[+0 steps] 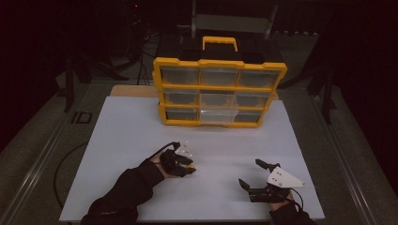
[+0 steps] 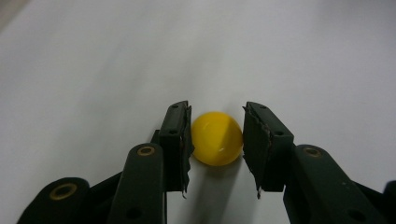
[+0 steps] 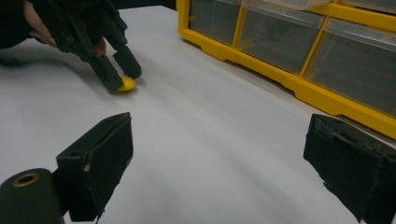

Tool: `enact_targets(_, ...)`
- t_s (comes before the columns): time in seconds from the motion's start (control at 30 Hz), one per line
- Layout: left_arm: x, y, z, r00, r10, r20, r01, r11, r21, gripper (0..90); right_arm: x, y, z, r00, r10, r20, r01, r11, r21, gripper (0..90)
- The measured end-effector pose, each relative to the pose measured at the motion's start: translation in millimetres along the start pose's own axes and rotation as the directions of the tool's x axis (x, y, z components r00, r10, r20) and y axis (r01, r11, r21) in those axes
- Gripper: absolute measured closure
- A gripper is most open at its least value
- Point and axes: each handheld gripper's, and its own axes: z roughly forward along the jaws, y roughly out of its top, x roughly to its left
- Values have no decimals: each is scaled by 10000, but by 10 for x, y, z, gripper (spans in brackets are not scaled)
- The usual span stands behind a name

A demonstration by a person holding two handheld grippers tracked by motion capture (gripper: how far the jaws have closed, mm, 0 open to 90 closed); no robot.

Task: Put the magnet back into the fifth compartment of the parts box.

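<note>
Left tongs (image 2: 217, 140) clenched on a yellow ball (image 2: 217, 138), ball resting on the white worktop (image 1: 141, 136), near-left side. Right tongs (image 1: 256, 173) released, jaws wide, nothing between them, hovering near-right. Yellow drawer organizer (image 1: 219, 91) stands upright at the far edge, well apart from the ball: nine clear drawers, three rows. Drawers look empty, but the picture is dim, can't confirm.
</note>
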Motion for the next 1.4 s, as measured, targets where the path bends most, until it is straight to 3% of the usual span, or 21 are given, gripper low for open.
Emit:
enact_targets(0.5, -97, 119, -198, 9967, 701, 409, -691, 9973, -251, 629, 0, -4, 3, 10000, 30, -13, -30, 10000, -6, 84)
enact_targets(1.0, -43, 270, -530, 9971, 678, 344, -657, 9960, -599, 629, 9, -1, 5, 10000, 37, -22, -37, 10000, 0, 84)
enact_targets(1.4, -76, 450, -743, 9898, 1280, 628, -1243, 9904, -599, 628, 2, -1, 3, 10000, -9, 9, 9, 10000, -86, 84)
